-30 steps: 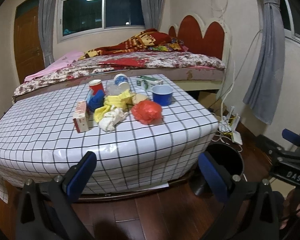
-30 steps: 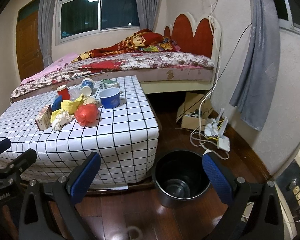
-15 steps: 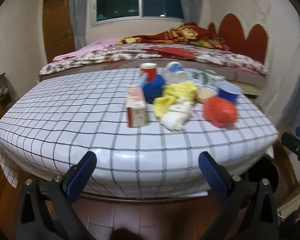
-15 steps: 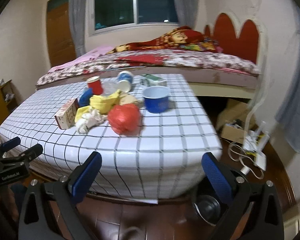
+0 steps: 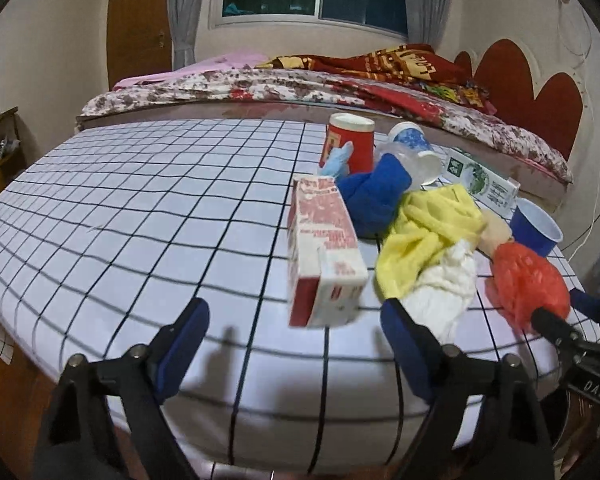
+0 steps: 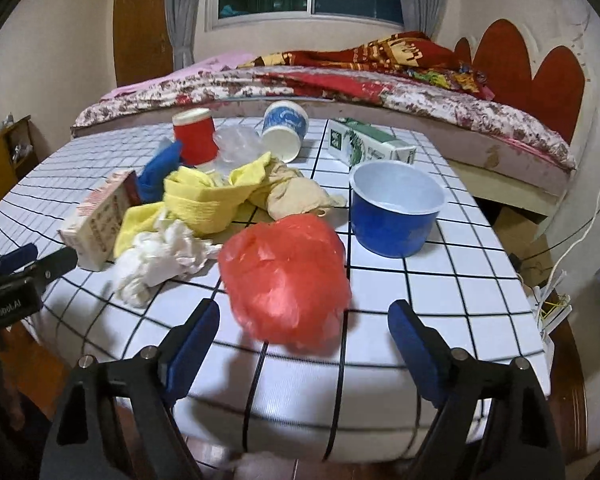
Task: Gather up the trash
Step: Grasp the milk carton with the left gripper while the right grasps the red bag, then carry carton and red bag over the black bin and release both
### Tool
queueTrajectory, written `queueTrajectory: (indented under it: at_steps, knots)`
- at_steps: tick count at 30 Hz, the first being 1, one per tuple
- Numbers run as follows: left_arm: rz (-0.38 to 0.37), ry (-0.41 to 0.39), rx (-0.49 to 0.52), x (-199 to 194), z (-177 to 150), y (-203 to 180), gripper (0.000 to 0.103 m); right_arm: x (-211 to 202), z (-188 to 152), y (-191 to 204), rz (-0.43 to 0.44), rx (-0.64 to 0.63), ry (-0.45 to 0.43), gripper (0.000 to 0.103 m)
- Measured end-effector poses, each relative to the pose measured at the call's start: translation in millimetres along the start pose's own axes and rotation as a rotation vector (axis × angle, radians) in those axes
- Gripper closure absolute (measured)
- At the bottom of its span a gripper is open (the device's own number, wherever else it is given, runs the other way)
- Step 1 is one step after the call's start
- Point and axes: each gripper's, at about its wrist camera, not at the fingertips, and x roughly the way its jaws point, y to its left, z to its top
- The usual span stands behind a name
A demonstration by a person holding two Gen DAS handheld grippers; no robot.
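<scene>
The right gripper [image 6: 302,334], jaws spread, faces the red bag [image 6: 286,280] at the counter's [image 6: 440,292] near edge; center it before closing. The left gripper [image 5: 294,338], jaws spread, faces the carton [image 5: 324,256].

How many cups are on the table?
3. A red paper cup stands upside down at the back left, a blue-and-white paper cup lies on its side beside it, and a blue plastic cup stands upright at the right. The pile may hide more.
</scene>
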Motion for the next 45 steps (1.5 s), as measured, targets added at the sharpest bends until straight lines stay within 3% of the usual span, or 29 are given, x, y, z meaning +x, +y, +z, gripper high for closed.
queueTrajectory:
  at_steps: [2, 6, 8, 9, 10, 13, 20, 28, 34, 45]
  knots:
    - [-0.007, 0.006, 0.005, 7.1, 1.4, -3.3, 0.02, 7.9, 2.8, 1.7, -0.003, -0.017, 0.011, 0.017]
    - [-0.01, 0.023, 0.015, 18.6, 4.9, -5.3, 0.032, 21.8, 6.5, 0.9, 0.008, -0.03, 0.04, 0.042]
    - [-0.025, 0.036, 0.009, 25.4, 6.3, -2.7, 0.044, 26.3, 7.5, 0.7, 0.013, -0.028, 0.051, 0.057]
    - [-0.038, 0.047, 0.012, 29.0, 6.4, -1.5, 0.065, 27.8, 7.1, -0.1, 0.024, -0.023, 0.056, 0.067]
    - [-0.045, 0.049, 0.011, 30.2, 6.2, -0.2, 0.065, 28.5, 6.9, -0.5, 0.032, -0.02, 0.059, 0.077]
    - [-0.066, 0.024, 0.005, 22.8, 4.3, 7.0, 0.066, 25.7, 6.2, 1.1, 0.058, -0.025, 0.048, 0.085]
    - [-0.084, -0.038, 0.009, -10.2, -4.1, 9.1, 0.066, -4.4, 2.2, -1.1, 0.088, -0.014, -0.049, 0.086]
    - [-0.162, -0.108, 0.075, -52.5, -5.1, -30.6, 0.066, -66.1, -7.9, -31.4, 0.066, 0.045, -0.172, 0.086]
    - [-0.297, -0.116, 0.18, -75.3, -20.5, -85.5, 0.066, -113.2, -41.5, -87.8, -0.046, 0.115, -0.203, 0.086]
    - [-0.584, -0.049, 0.38, -108.5, -70.5, -196.0, 0.066, -163.5, -121.7, -174.1, -0.21, 0.269, -0.125, 0.086]
